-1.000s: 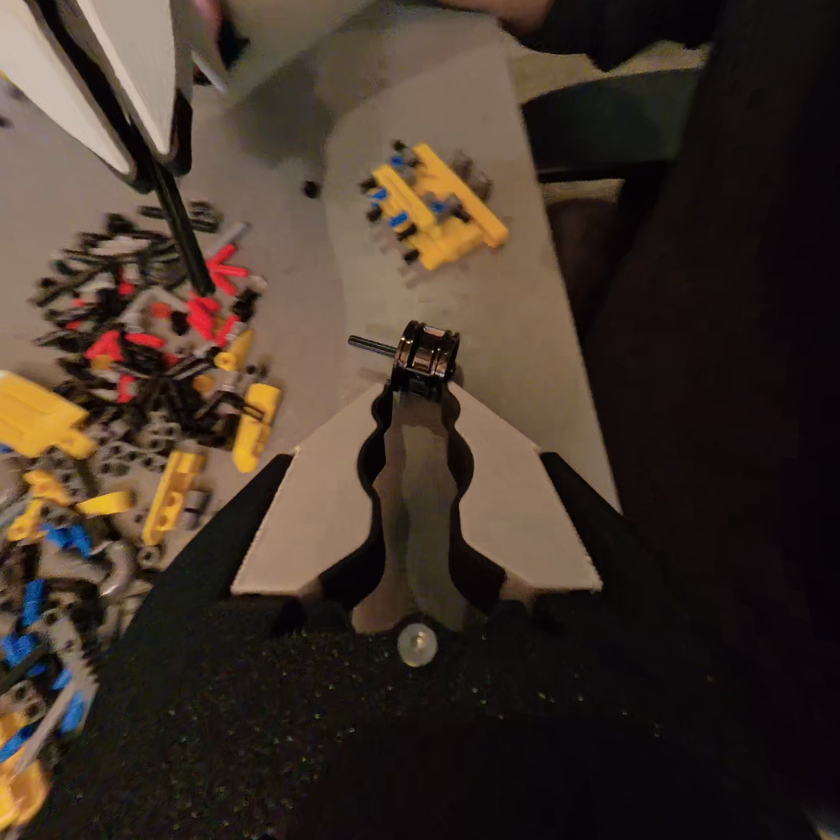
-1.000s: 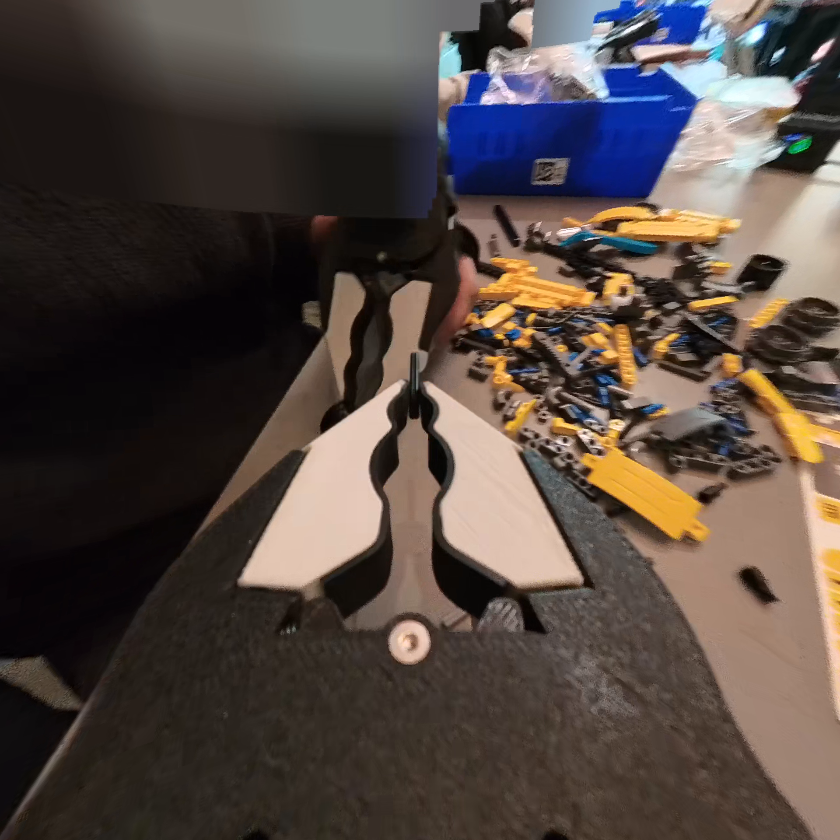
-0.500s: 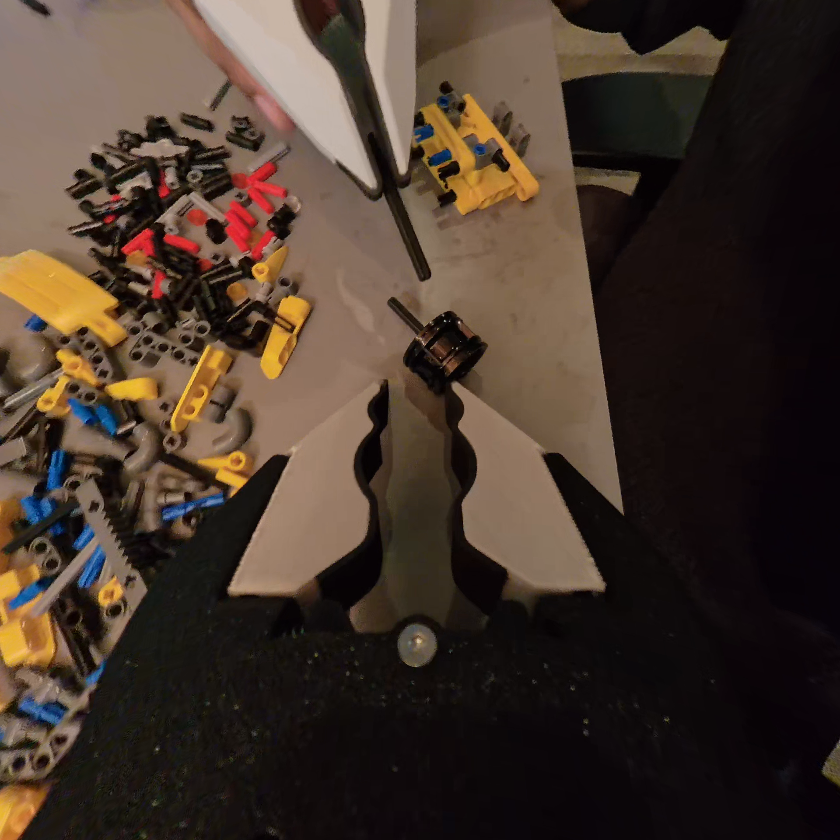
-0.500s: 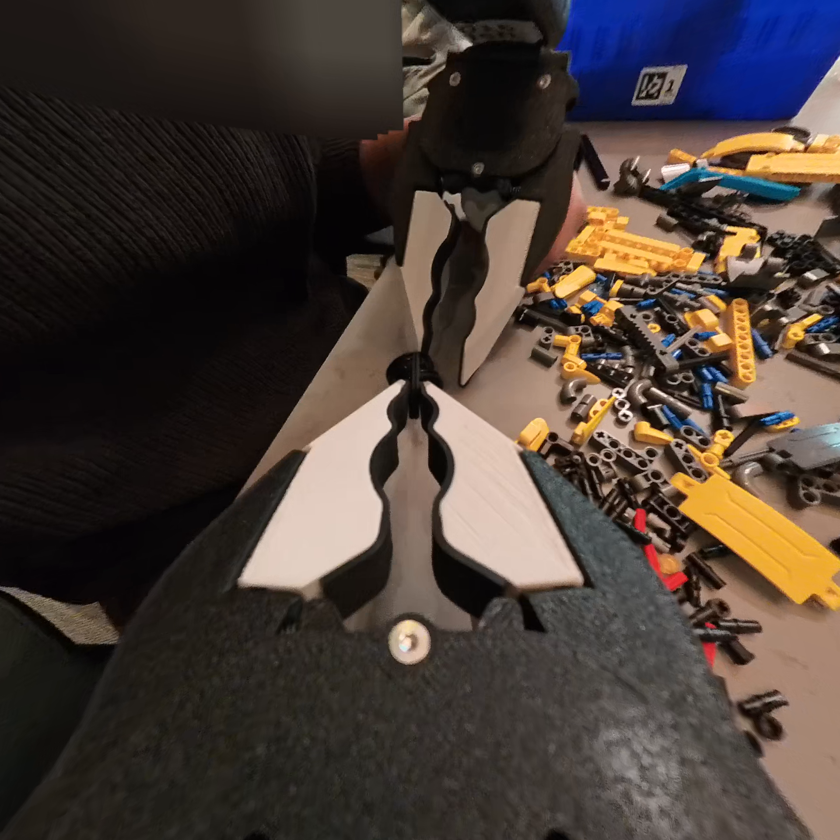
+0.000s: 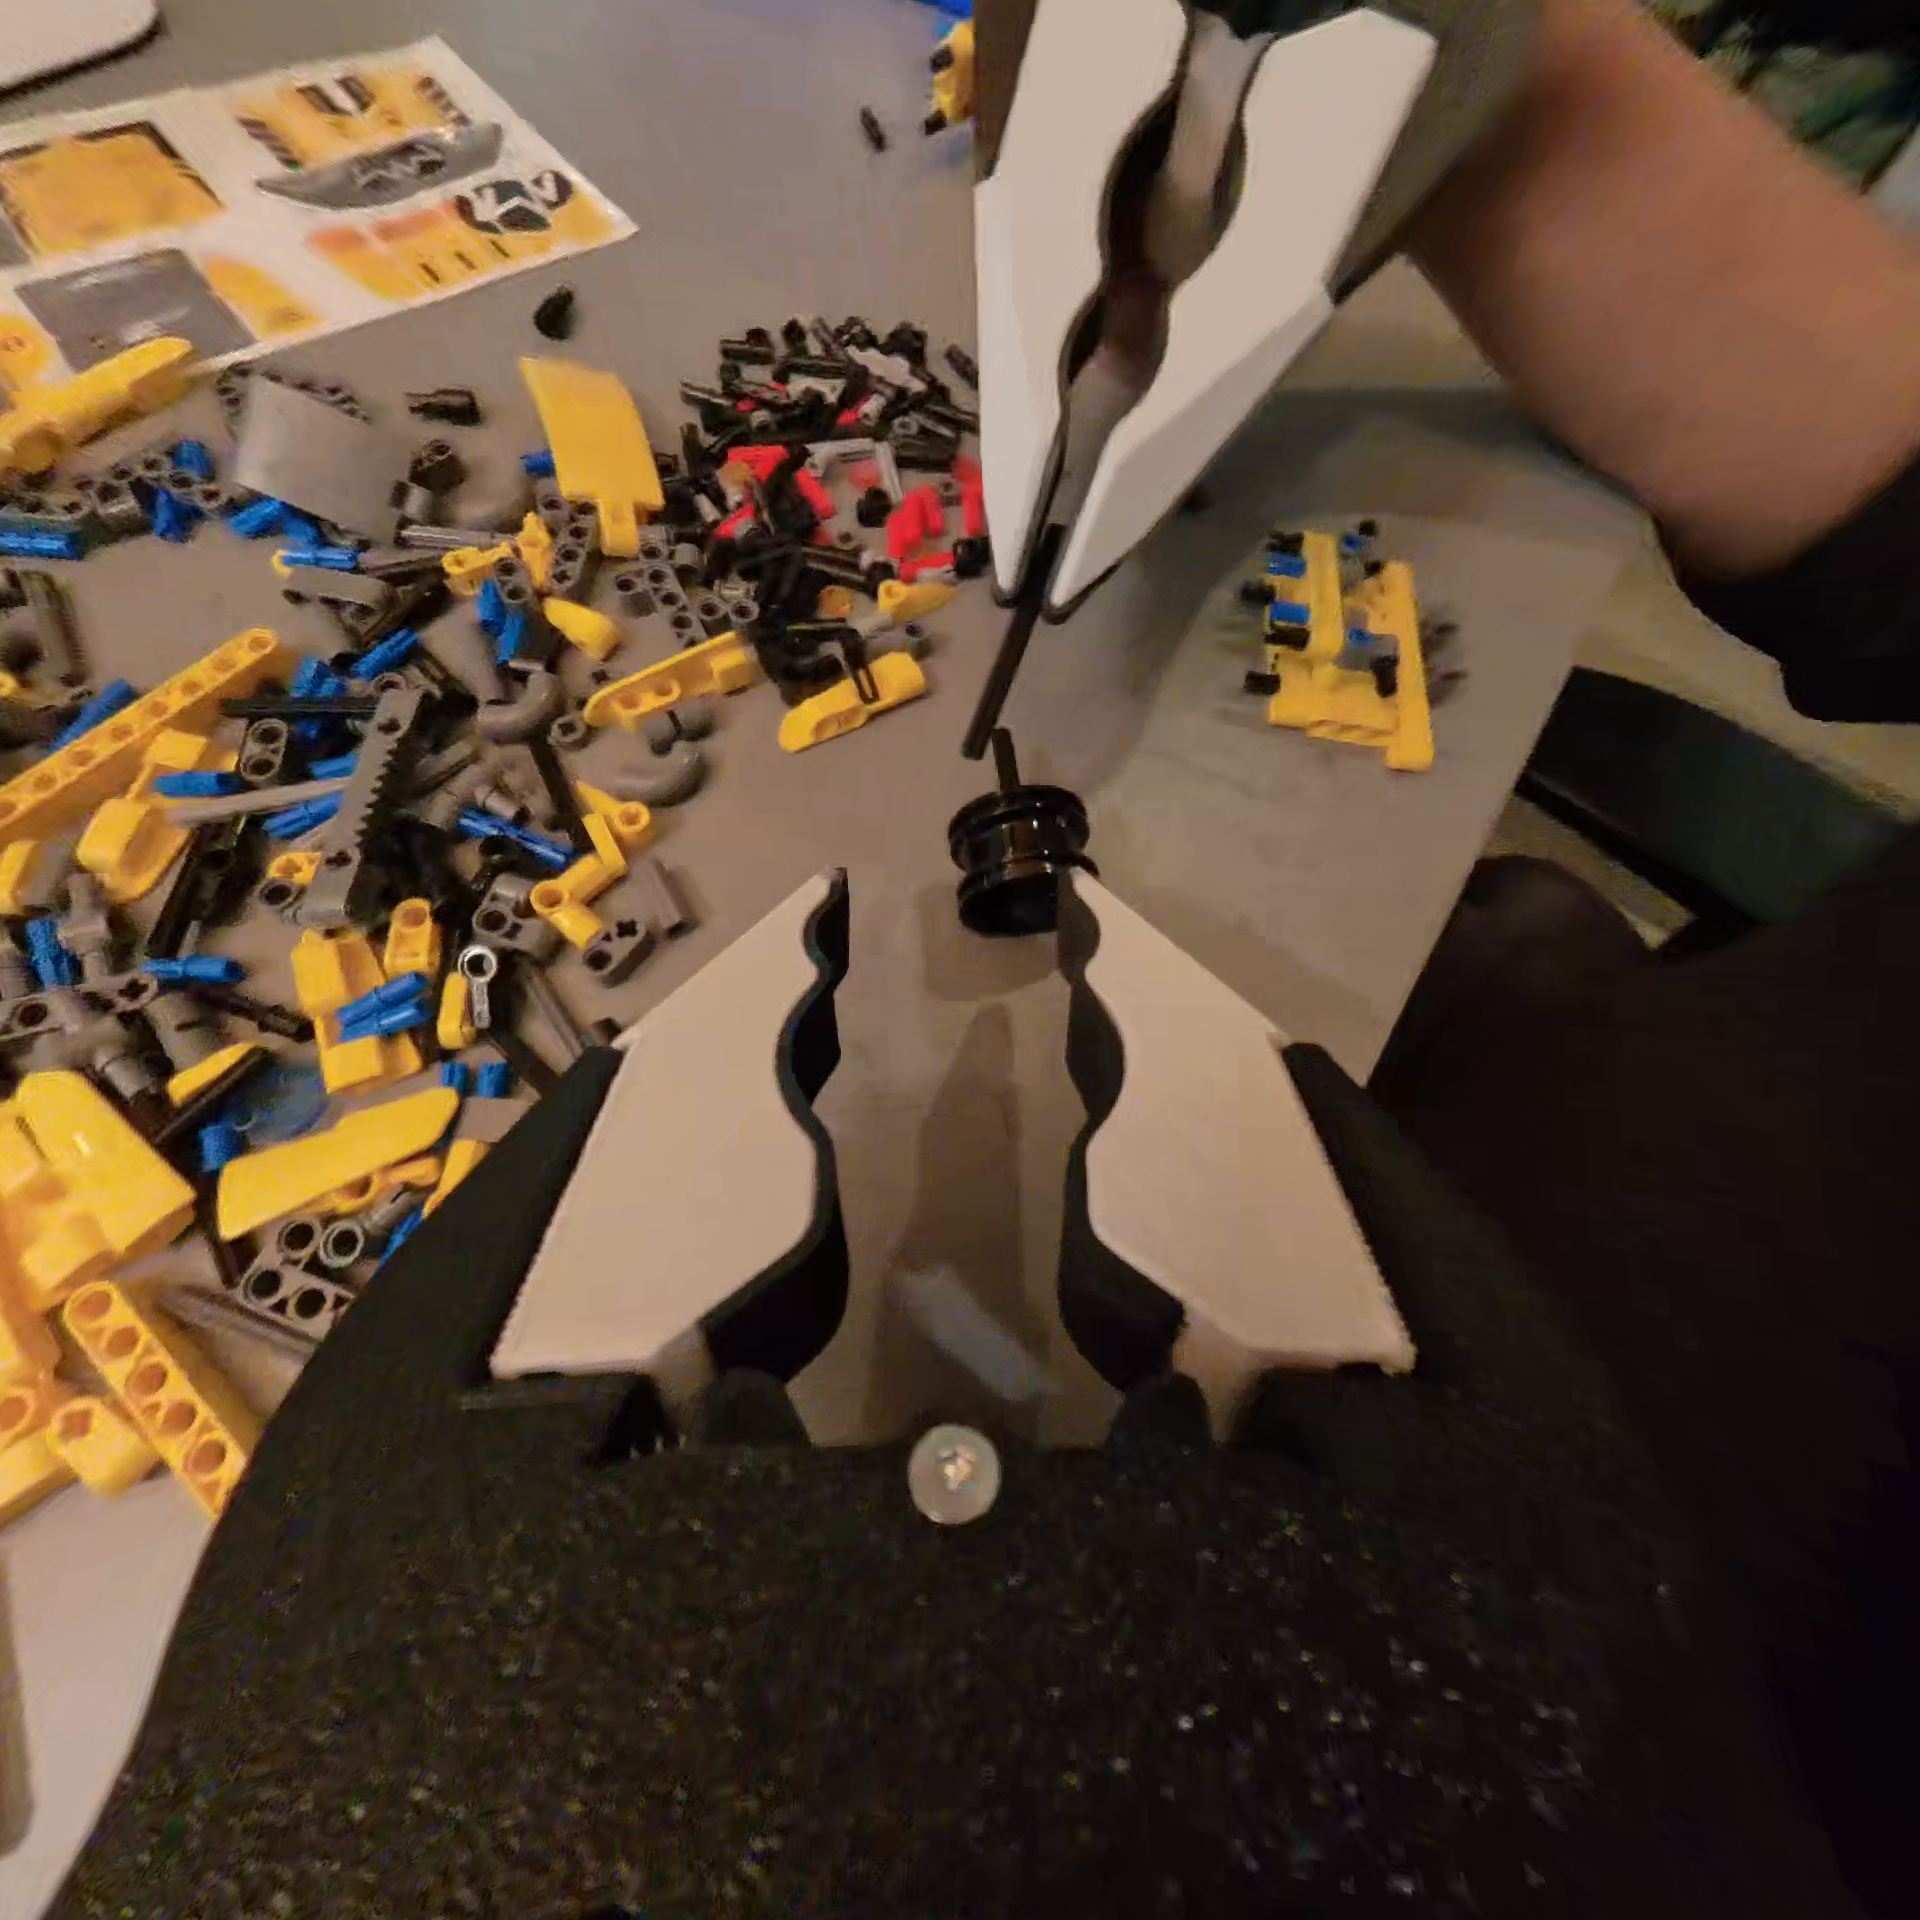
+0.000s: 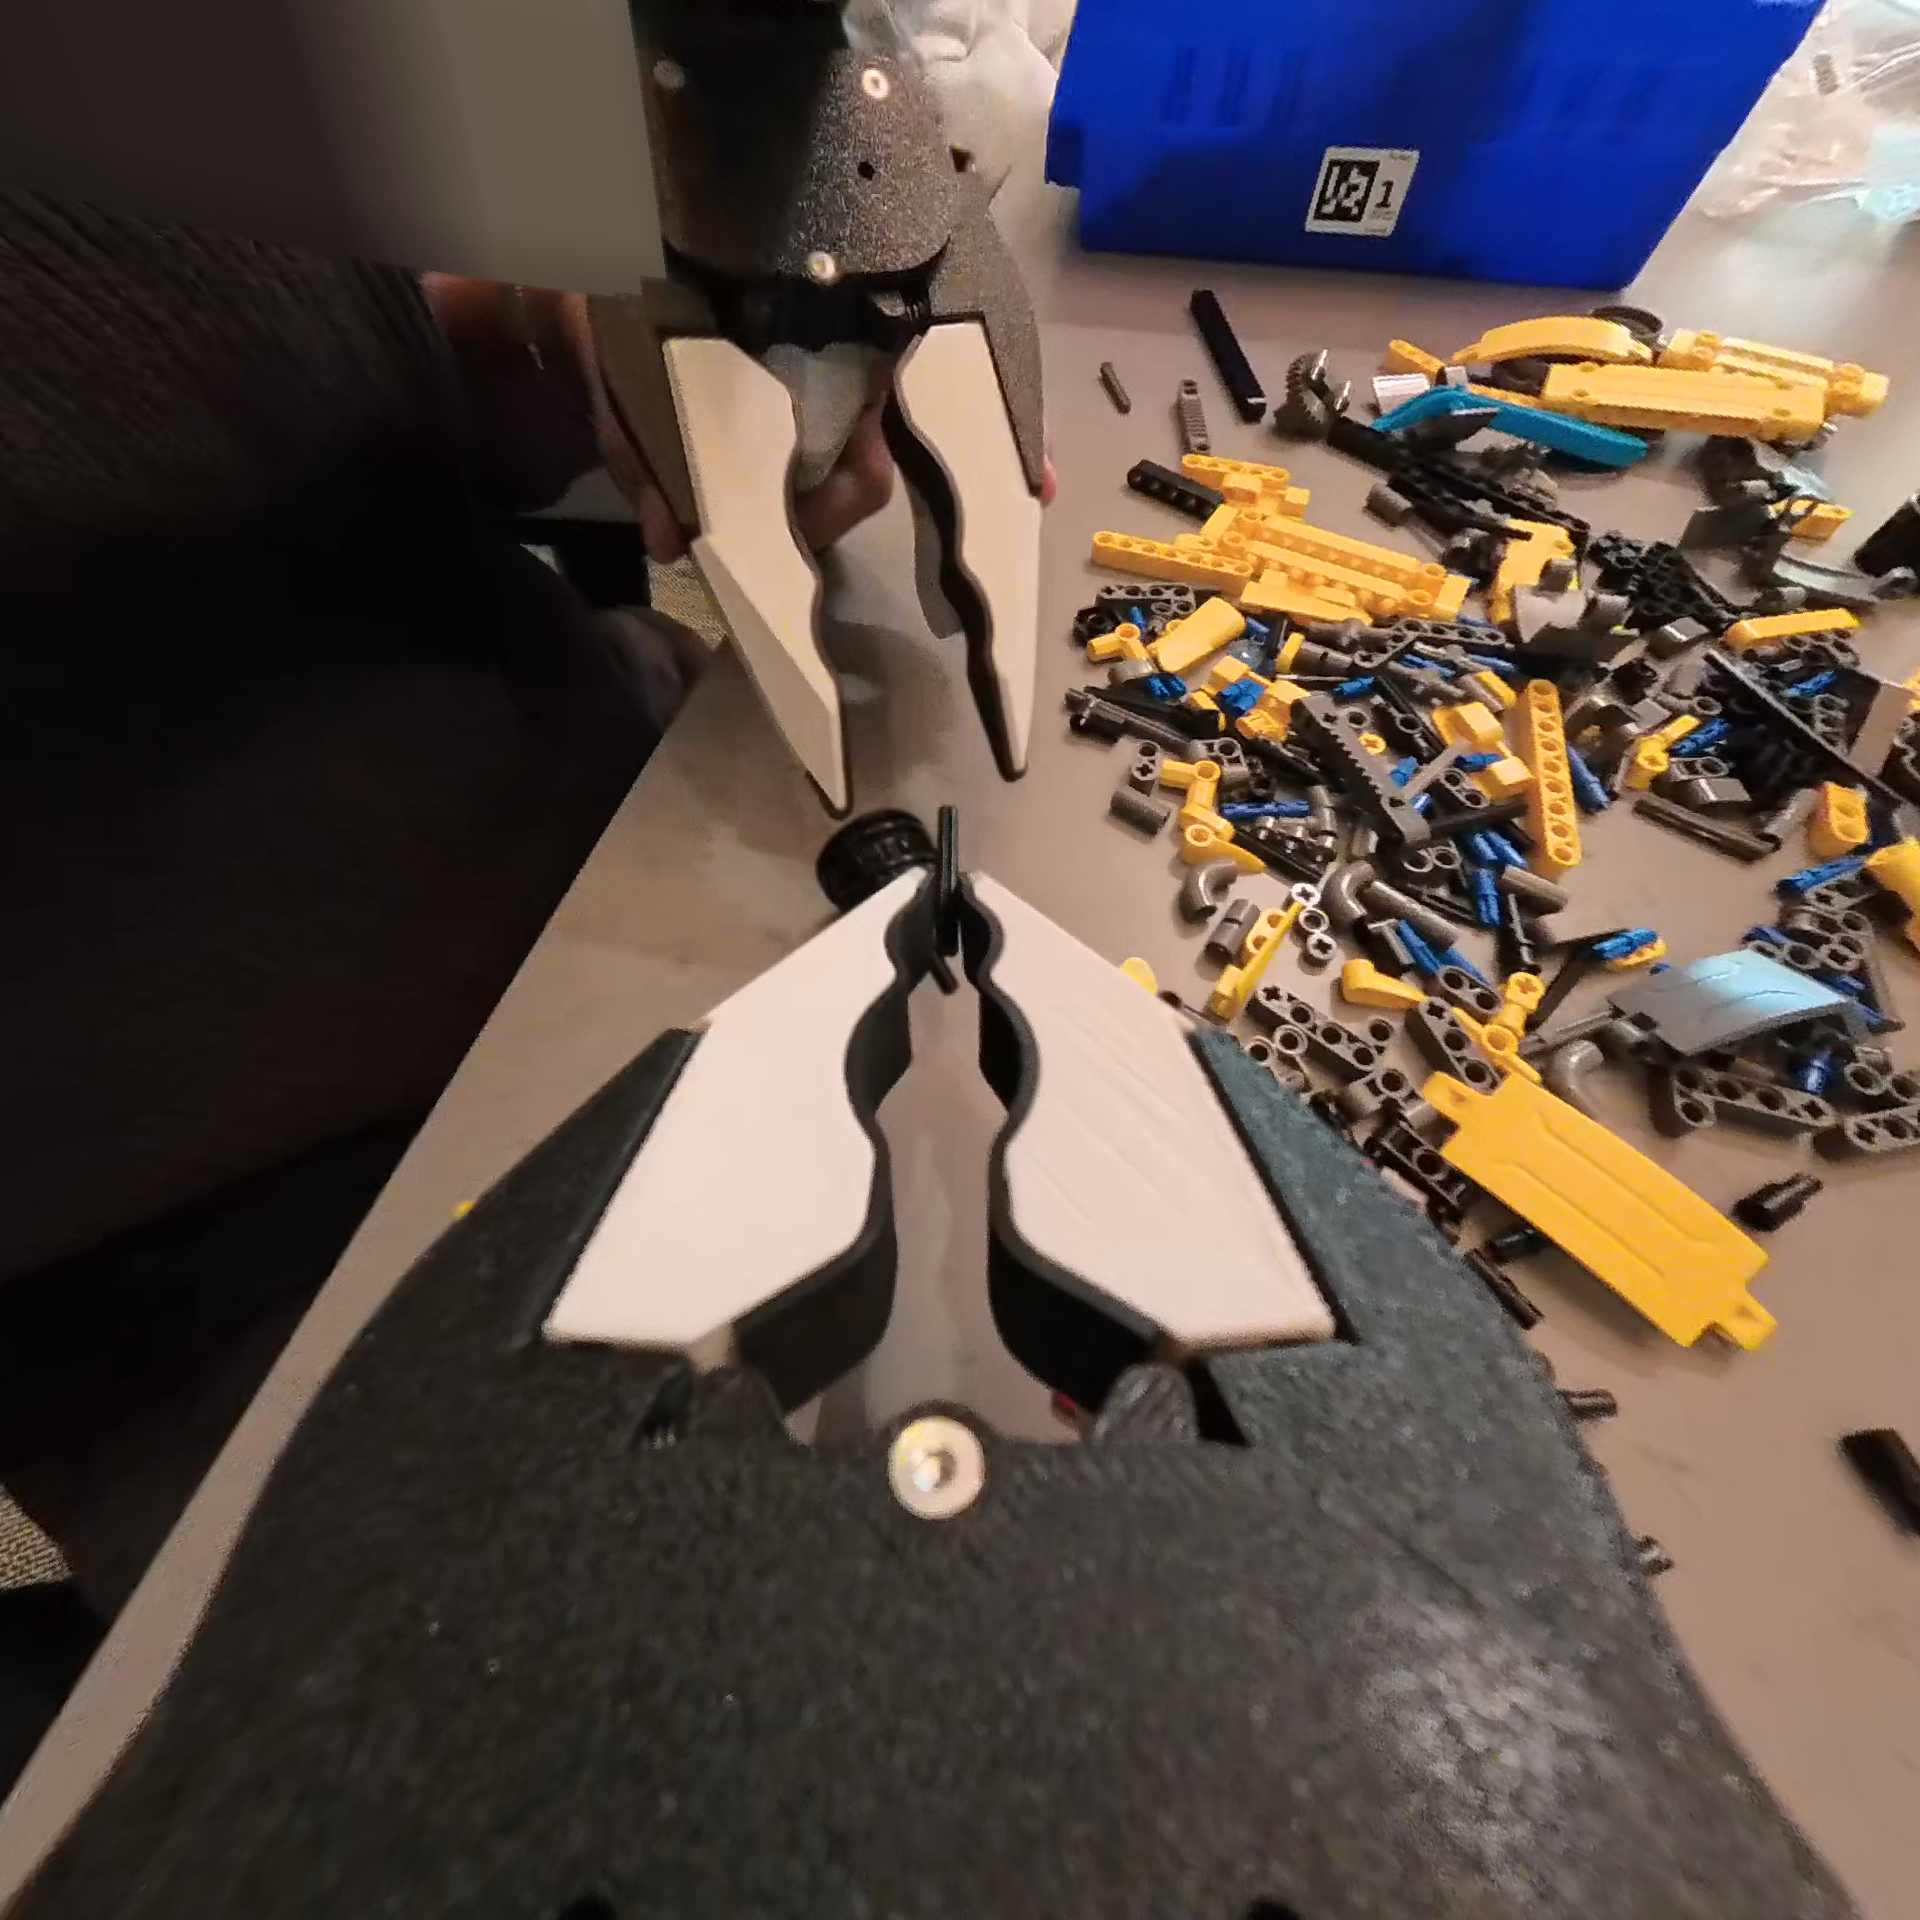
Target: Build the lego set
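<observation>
A black wheel hub (image 5: 1018, 852) with a short axle stub through it lies on the grey table (image 5: 1247, 883), just ahead of my left gripper (image 5: 956, 883). That gripper is open and empty, its right fingertip beside the hub. My right gripper (image 5: 1023, 603) comes in from above, shut on a thin black axle (image 5: 997, 675) whose lower end is close to the hub's stub. In the right wrist view the right gripper (image 6: 945, 883) pinches the axle (image 6: 945, 862), the hub (image 6: 878, 847) lies just left of its tips, and the open left gripper (image 6: 923, 784) is beyond.
A wide pile of loose yellow, black, blue and red building pieces (image 5: 468, 727) covers the table to the left. A small yellow assembly (image 5: 1340, 665) sits to the right near the table edge. A sticker sheet (image 5: 260, 197) and a blue bin (image 6: 1403, 135) lie farther off. There is about 5 cm between the tips of the two grippers.
My left gripper has opened and let go of the wheel hub, which now rests on the table. My right gripper has brought the black axle down close to the hub.
</observation>
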